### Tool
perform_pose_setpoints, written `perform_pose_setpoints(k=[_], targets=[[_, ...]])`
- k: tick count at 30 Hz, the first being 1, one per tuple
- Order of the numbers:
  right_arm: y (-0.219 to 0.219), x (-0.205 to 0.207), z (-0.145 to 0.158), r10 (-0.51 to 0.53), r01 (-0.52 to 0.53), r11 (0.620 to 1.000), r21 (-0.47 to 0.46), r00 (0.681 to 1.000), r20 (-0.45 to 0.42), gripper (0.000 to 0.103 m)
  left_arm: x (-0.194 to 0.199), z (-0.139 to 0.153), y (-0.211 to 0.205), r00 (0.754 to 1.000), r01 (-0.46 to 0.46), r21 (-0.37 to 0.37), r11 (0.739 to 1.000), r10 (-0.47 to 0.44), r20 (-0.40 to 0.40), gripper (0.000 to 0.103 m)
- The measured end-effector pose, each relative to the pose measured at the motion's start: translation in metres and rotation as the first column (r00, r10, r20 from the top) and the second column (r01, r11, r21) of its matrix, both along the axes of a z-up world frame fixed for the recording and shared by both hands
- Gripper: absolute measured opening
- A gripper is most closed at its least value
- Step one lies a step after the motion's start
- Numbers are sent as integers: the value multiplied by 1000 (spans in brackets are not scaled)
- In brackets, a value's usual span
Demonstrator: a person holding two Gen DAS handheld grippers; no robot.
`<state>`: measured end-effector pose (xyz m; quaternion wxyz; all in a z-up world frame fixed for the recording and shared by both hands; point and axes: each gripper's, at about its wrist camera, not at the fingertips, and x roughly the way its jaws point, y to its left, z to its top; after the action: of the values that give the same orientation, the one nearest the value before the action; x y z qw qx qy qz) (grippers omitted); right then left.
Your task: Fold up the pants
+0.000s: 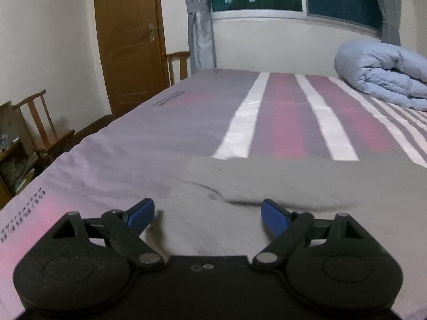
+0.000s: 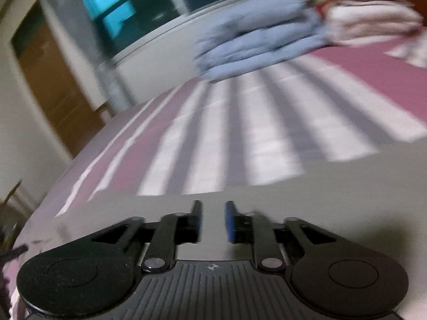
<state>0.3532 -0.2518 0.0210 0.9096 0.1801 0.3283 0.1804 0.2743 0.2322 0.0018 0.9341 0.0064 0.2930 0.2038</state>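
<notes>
Now you are hovering both grippers, left gripper [image 1: 207,214] and right gripper [image 2: 213,220], fingers spread and empty, over the partly folded gray pants [image 1: 267,184], with more folding apparently remaining.

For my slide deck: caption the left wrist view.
Open left gripper hovering empty over grey pants on a striped bed, blue duvet beyond.

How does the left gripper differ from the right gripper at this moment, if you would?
The left gripper stands wide open; the right gripper shows only a narrow gap. The left view is level and sharp, the right tilted and blurred. Both hold nothing and point over the grey pants.
</notes>
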Motion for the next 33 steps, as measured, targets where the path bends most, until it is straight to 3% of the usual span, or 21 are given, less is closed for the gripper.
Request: perform_pose_setpoints(k=[5, 10, 15, 16, 17, 19, 24, 27, 28, 29, 33], targets=[[111, 60, 5, 219, -216, 974, -61, 975, 45, 58, 40, 1, 31, 998, 33, -29, 999, -34, -49, 75], [178, 124, -9, 353, -347, 929, -131, 935, 21, 58, 65, -13, 55, 990, 102, -113, 988, -112, -90, 67], [196, 146, -26, 470, -471, 870, -146, 882, -40, 56, 76, -21, 74, 982, 147, -237, 960, -169, -78, 56], [197, 147, -29, 491, -493, 857, -152, 870, -48, 52, 77, -23, 76, 981, 159, -264, 951, -183, -69, 50], [198, 151, -33, 519, -523, 840, -145, 852, -68, 40, 75, -26, 78, 979, 168, -281, 945, -194, -67, 48], [200, 152, -38, 546, -554, 820, -146, 833, -94, 27, 75, -28, 80, 976, 181, -291, 940, -208, -64, 45], [209, 153, -40, 584, -592, 793, -144, 806, -100, 25, 75, -29, 87, 972, 199, -330, 923, -228, -53, 44], [215, 152, -40, 608, -618, 772, -149, 786, -108, 25, 74, -30, 84, 967, 218, -308, 926, -246, -58, 37], [218, 150, -39, 613, -620, 767, -167, 784, -98, 6, 75, -29, 82, 966, 227, -303, 926, -254, -54, 28], [221, 149, -37, 613, -618, 765, -183, 785, -90, 5, 75, -29, 81, 964, 237, -301, 924, -261, -42, 23], [220, 146, -18, 560, -542, 811, -222, 828, 25, 3, 77, -21, 73, 965, 254, -239, 937, -263, -4, 22]])
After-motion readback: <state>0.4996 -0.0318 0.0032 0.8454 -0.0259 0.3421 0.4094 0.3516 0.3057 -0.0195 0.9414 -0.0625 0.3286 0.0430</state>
